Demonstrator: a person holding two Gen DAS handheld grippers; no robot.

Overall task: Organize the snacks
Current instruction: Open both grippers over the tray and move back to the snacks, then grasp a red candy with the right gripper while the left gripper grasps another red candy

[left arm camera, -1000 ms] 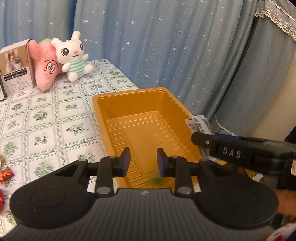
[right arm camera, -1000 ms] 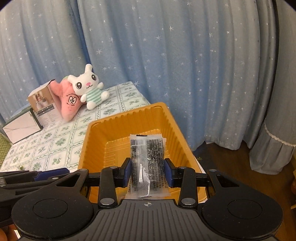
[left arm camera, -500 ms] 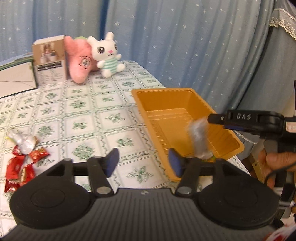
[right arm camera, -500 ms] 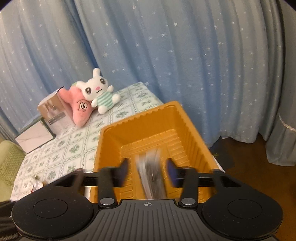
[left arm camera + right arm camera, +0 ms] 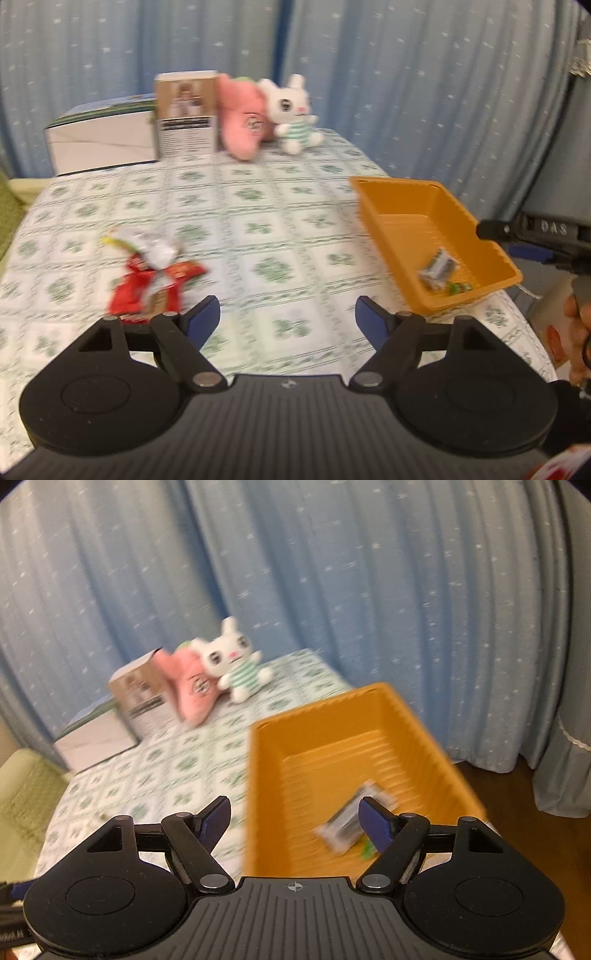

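An orange tray (image 5: 495, 254) (image 5: 417, 731) sits at the table's right edge. Inside it lie a clear packet of dark snacks (image 5: 439, 267) (image 5: 349, 821) and a small green sweet (image 5: 458, 286) (image 5: 367, 851). A loose pile of red and silver snack wrappers (image 5: 155, 273) lies on the tablecloth, ahead and left of my left gripper (image 5: 288, 323). That gripper's jaws are opening, with nothing between them. My right gripper (image 5: 299, 821) hovers over the tray's near left corner; its jaws are opening too and hold nothing. The right gripper's body (image 5: 535, 230) shows at the right of the left wrist view.
Against the blue curtain at the back stand a white box (image 5: 103, 136), a brown carton (image 5: 186, 114), a pink plush (image 5: 243, 122) and a white rabbit plush (image 5: 295, 114). The green-patterned tablecloth (image 5: 266, 221) covers the table. A hand (image 5: 578, 336) shows at the far right.
My right gripper opened and dropped the clear snack packet into the tray. My left gripper opened wide and swung left, away from the tray, bringing the wrapper pile into view.
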